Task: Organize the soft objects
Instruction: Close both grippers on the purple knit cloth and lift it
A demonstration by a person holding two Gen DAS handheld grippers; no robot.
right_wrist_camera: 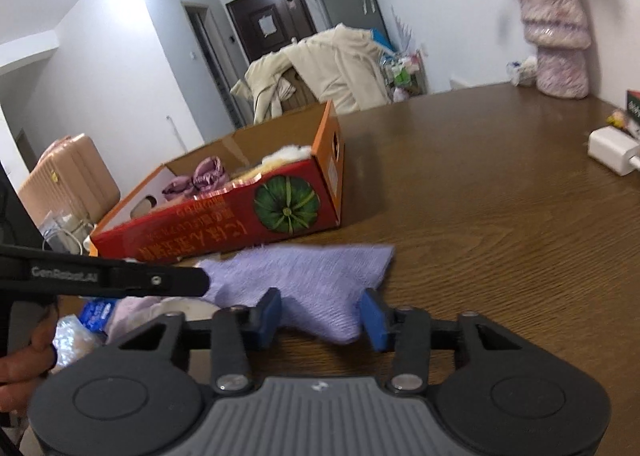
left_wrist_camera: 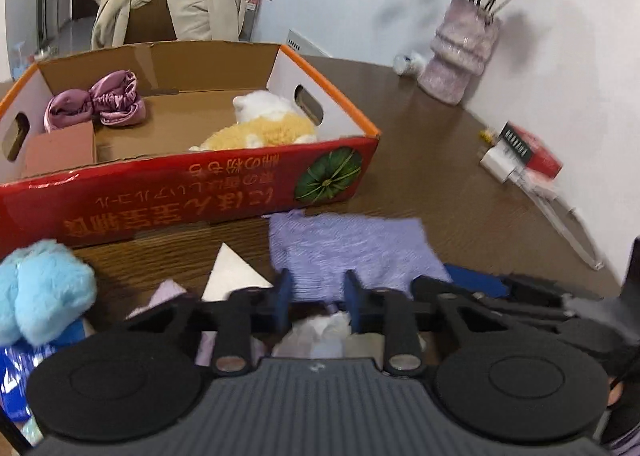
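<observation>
Brown wood tabletop [right_wrist_camera: 500,216] carried everything I saw. My left hand-held gripper [left_wrist_camera: 316,294] had its blue pads nearly together at the near edge of the lavender cloth [left_wrist_camera: 352,252]; whether they pinched the fabric I could not tell. My right hand-held gripper [right_wrist_camera: 322,314] stood partly spread, the cloth's near corner between its pads without being pressed. Beyond the cloth sat the red cardboard box [left_wrist_camera: 180,192], holding a purple satin item [left_wrist_camera: 100,102] and a yellow-white plush [left_wrist_camera: 264,124]. A blue plush [left_wrist_camera: 40,292] lay near the tabletop's left edge.
</observation>
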